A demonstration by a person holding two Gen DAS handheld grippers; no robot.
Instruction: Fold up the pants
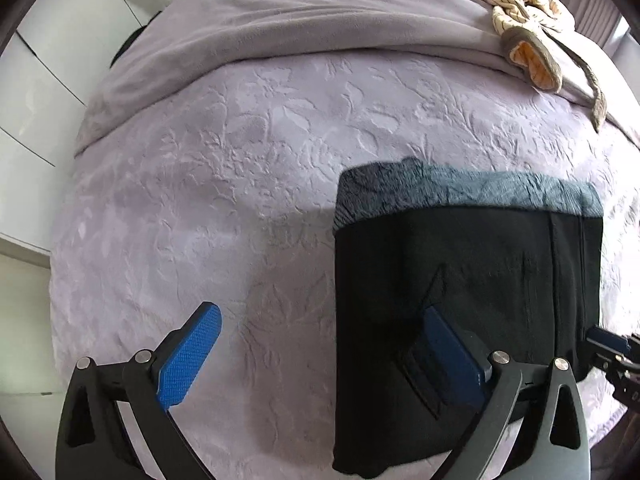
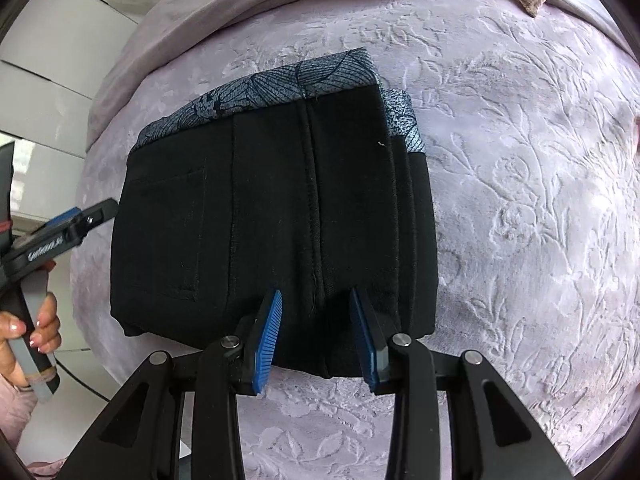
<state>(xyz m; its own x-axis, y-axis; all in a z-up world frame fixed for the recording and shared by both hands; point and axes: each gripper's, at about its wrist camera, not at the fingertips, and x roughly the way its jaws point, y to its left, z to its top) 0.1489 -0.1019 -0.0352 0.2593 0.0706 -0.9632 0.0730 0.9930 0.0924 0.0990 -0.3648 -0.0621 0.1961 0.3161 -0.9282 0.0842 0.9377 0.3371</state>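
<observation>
The black pants (image 1: 460, 260) lie folded into a compact rectangle on the lilac bedspread (image 1: 200, 200), with a grey-blue leaf-patterned band along the far edge. My left gripper (image 1: 322, 314) is open wide and straddles the pants' left edge, one finger over the bed and the other over the black cloth. In the right wrist view the pants (image 2: 260, 200) show a back pocket and a centre seam. My right gripper (image 2: 316, 300) hovers over their near edge, its blue pads (image 2: 270, 332) apart on either side of the seam, pinching nothing that I can see.
A rumpled lilac blanket (image 1: 320, 20) runs across the far side of the bed, with a beige and brown cloth item (image 1: 520, 12) on it. White cabinet fronts (image 1: 40, 100) stand to the left. A hand (image 2: 40, 328) holds the left gripper's handle.
</observation>
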